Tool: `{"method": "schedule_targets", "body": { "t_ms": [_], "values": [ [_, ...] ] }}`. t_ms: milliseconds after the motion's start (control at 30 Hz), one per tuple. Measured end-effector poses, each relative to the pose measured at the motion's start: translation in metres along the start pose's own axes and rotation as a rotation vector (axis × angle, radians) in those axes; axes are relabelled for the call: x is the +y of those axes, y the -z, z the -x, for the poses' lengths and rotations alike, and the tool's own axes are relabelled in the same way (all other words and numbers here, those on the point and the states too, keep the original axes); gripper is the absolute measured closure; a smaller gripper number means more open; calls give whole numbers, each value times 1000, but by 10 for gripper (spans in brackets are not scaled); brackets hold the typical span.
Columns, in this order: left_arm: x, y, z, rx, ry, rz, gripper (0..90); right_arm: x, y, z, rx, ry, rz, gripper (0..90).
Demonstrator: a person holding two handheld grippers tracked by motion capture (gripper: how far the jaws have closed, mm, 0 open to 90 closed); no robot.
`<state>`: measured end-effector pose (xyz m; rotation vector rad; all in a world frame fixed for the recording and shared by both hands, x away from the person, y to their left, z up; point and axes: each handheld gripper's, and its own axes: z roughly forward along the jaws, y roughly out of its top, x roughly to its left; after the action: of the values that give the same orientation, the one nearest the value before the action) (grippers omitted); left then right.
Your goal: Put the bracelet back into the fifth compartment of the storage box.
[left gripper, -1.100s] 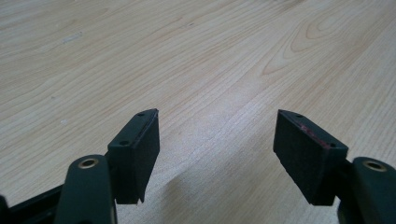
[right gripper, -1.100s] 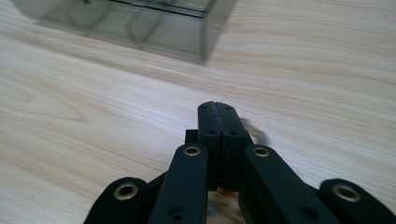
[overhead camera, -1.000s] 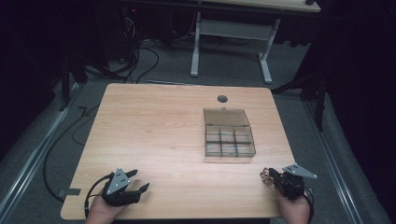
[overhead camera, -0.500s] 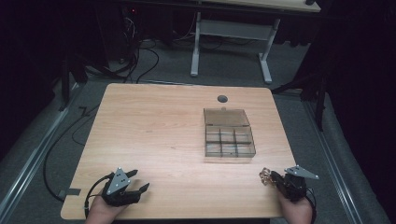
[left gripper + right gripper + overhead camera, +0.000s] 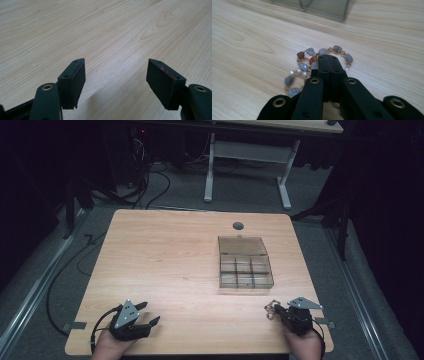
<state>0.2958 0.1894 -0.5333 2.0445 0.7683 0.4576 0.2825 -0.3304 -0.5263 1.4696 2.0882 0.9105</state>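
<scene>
In the right gripper view, the right tool [image 5: 329, 58] covers part of the bead bracelet [image 5: 303, 67], so some beads hide under its black jaws. The clear box [image 5: 325, 8] is blurry there, and the top edge cuts most of it off. From the high view, the bracelet [image 5: 270, 309] is too small to tell its beads apart.

**Dark room, lit table**

We see a light wood table [image 5: 165, 265] on grey floor [image 5: 240, 190]. Behind it stands a white-legged desk [image 5: 250, 155], with black cables [image 5: 145, 180] trailing beneath. The surroundings are dark, perhaps curtained.
</scene>
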Motion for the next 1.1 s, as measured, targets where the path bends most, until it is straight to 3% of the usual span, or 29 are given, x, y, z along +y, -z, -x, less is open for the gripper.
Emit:
{"method": "schedule_targets", "body": {
  "t_ms": [167, 300, 433, 500, 600, 1100],
  "values": [
    [0, 0, 0, 0, 1, -1, 321, 7, -8, -23, 59, 67, -2, 900],
    [0, 0, 0, 1, 1, 0, 321, 11, -9, -31, 72, 93, 13, 900],
    [0, 0, 0, 0, 1, 0, 321, 13, -2, -22, 26, 59, 41, 900],
    [0, 0, 0, -2, 1, -1, 321, 8, -1, -7, -17, 2, 28, 900],
    [0, 0, 0, -1, 1, -1, 322, 4, -3, -1, -12, -11, 9, 900],
    [0, 0, 0, 3, -1, 0, 322, 11, -11, -32, 67, 95, 0, 898]
  ]
}}
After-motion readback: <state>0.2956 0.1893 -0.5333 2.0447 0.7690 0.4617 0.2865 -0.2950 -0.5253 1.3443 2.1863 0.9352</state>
